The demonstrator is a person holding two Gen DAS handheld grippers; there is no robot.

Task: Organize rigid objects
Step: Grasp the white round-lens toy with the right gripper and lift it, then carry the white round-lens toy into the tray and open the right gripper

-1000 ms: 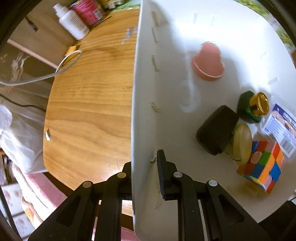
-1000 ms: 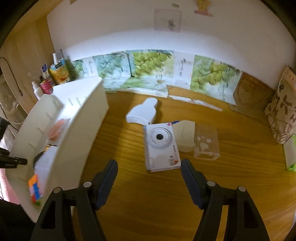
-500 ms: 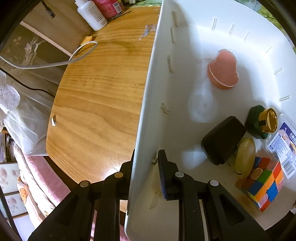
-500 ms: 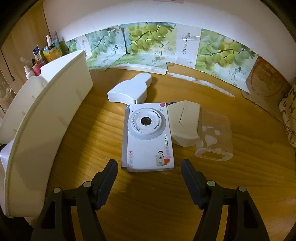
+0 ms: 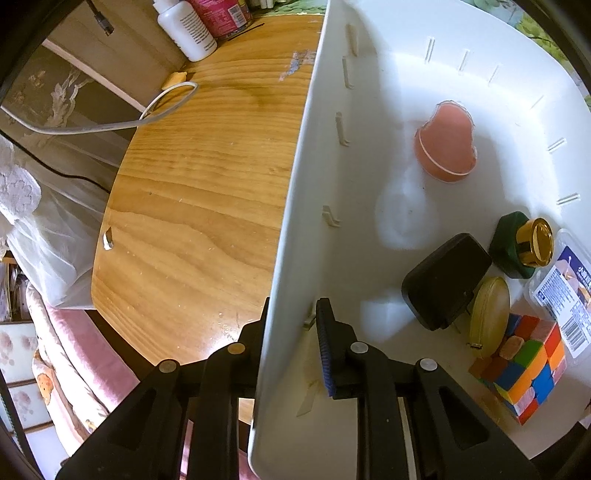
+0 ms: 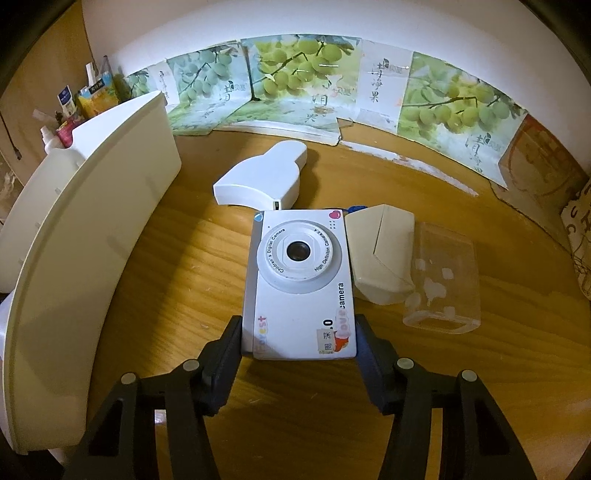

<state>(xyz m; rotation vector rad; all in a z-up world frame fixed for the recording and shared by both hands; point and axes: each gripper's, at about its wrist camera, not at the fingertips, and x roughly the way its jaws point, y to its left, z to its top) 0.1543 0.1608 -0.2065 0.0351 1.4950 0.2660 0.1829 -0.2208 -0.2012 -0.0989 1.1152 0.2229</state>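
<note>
My left gripper [image 5: 291, 325] is shut on the near wall of the white bin [image 5: 295, 206]. Inside lie a pink cup [image 5: 445, 146], a black case [image 5: 443, 280], a green bottle with a gold cap [image 5: 522, 243], a yellow oval pouch [image 5: 489, 317], a colour cube [image 5: 524, 365] and a clear packet [image 5: 565, 288]. My right gripper [image 6: 299, 343] is shut on the near end of a white children's camera [image 6: 301, 280], which lies flat on the wooden table. The bin [image 6: 85, 236] stands to its left.
Behind the camera lies a white bottle-shaped box [image 6: 266, 177]. To its right are a beige box [image 6: 380, 254] and a clear plastic case [image 6: 443, 273]. Grape-print cartons [image 6: 295, 74] line the back wall. Bottles [image 5: 184, 29] and a white cable [image 5: 110, 125] sit left of the bin.
My right gripper moved forward and down to the camera, and its fingers closed against the camera's sides. My left gripper kept its hold on the bin wall and shifted slightly.
</note>
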